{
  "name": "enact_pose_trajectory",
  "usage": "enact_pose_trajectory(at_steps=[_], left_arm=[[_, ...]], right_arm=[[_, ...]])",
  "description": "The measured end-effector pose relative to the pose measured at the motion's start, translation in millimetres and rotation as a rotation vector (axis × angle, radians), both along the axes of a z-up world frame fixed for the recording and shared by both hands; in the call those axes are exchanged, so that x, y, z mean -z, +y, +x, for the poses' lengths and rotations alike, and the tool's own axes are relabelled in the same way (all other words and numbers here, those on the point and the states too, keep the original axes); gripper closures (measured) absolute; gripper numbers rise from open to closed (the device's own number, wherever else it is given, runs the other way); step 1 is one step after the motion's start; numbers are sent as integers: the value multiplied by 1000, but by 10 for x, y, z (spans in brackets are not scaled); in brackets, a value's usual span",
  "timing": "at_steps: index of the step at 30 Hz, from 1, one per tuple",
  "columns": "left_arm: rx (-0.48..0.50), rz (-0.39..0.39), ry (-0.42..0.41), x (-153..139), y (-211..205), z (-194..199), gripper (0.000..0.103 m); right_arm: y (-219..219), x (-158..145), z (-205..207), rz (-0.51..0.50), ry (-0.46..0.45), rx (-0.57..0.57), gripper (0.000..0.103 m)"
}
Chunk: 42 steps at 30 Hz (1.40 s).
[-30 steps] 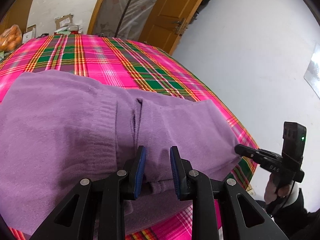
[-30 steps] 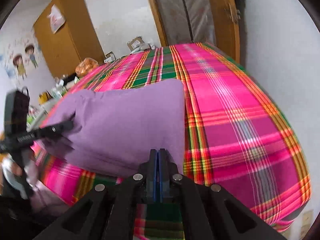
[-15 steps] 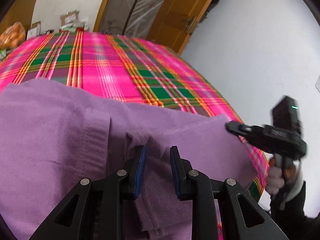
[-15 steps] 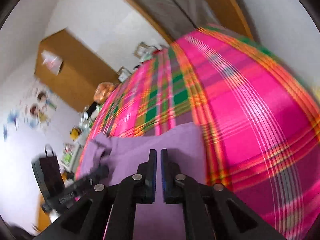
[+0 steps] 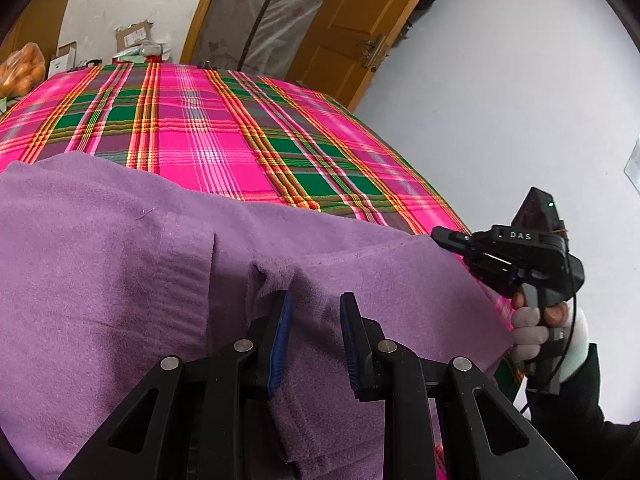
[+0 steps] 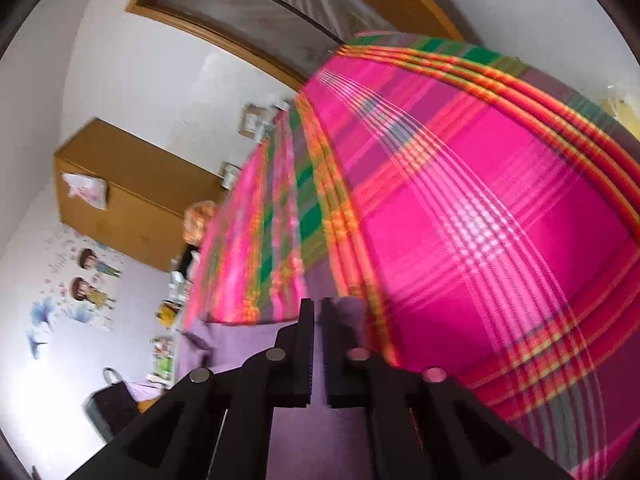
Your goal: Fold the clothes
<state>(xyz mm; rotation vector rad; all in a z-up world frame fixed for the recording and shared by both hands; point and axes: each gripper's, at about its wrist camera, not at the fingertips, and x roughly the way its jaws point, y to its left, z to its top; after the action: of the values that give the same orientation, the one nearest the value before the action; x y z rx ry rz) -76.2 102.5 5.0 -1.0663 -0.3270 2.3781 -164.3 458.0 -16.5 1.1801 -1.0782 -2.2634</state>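
Note:
A purple knit garment [image 5: 120, 280] lies across the near part of a pink plaid bedspread [image 5: 224, 128]. My left gripper [image 5: 314, 304] hangs open just above the garment, with a raised fold of purple cloth against its left finger. My right gripper [image 5: 440, 236] shows in the left wrist view at the garment's right corner, tips touching the cloth. In the blurred, tilted right wrist view my right gripper [image 6: 316, 308] has a narrow gap between its fingers, with purple cloth [image 6: 240, 336] under them; whether it grips cloth is unclear.
The bedspread's right edge [image 5: 460, 216] drops off beside a white wall. A wooden door [image 5: 352, 28] and cardboard boxes [image 5: 132, 36] stand beyond the far end. A wooden wardrobe [image 6: 128, 196] stands at the left in the right wrist view.
The right gripper has risen and swung over the garment's right corner, its fingers parting slightly from fully closed. The right wrist view has tilted. The left gripper has moved forward over the cloth, still open.

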Motion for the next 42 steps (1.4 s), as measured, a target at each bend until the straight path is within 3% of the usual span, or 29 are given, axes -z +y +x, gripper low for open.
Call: enact_pose_trajectory(at_steps=[5, 9, 12, 13, 16, 20, 22, 24, 25, 26, 31, 32, 37, 38, 42], left_arm=[[-1, 2, 1, 2, -2, -3, 78], [-1, 2, 1, 2, -1, -4, 78], [-2, 1, 2, 5, 8, -8, 78], [-2, 1, 2, 5, 8, -5, 78], [-3, 1, 4, 5, 10, 1, 78], [-3, -3, 5, 3, 14, 4, 78], [-4, -5, 5, 3, 19, 2, 78], [-4, -5, 6, 1, 18, 2, 78], [-4, -5, 6, 0, 13, 7, 78], [-4, -3, 6, -1, 10, 10, 78], [-3, -1, 6, -3, 0, 12, 78], [-3, -1, 6, -3, 0, 11, 78], [-2, -1, 6, -2, -7, 13, 78], [-2, -2, 10, -6, -7, 22, 78], [4, -33, 39, -36, 15, 147, 77]], right_arm=[[8, -113, 116, 20, 52, 12, 98], [-104, -258, 451, 34, 136, -71, 97], [-142, -149, 641, 86, 104, -98, 96], [-118, -97, 687, 94, 92, -94, 101], [-10, -53, 809, 61, 100, -77, 102], [5, -203, 966, 63, 162, -77, 91], [-34, -235, 1016, 46, 190, -99, 90], [-79, -163, 1026, 65, 173, -114, 91], [-101, -117, 1025, 77, 163, -116, 100], [-105, -83, 1030, 82, 156, -115, 103], [-85, -158, 1116, 149, 173, -104, 102], [-102, -207, 1144, 175, 193, -100, 97], [-281, -198, 1235, 255, 277, -136, 95], [-315, -176, 1254, 273, 290, -145, 99], [-353, -120, 1341, 310, 321, -160, 102]])
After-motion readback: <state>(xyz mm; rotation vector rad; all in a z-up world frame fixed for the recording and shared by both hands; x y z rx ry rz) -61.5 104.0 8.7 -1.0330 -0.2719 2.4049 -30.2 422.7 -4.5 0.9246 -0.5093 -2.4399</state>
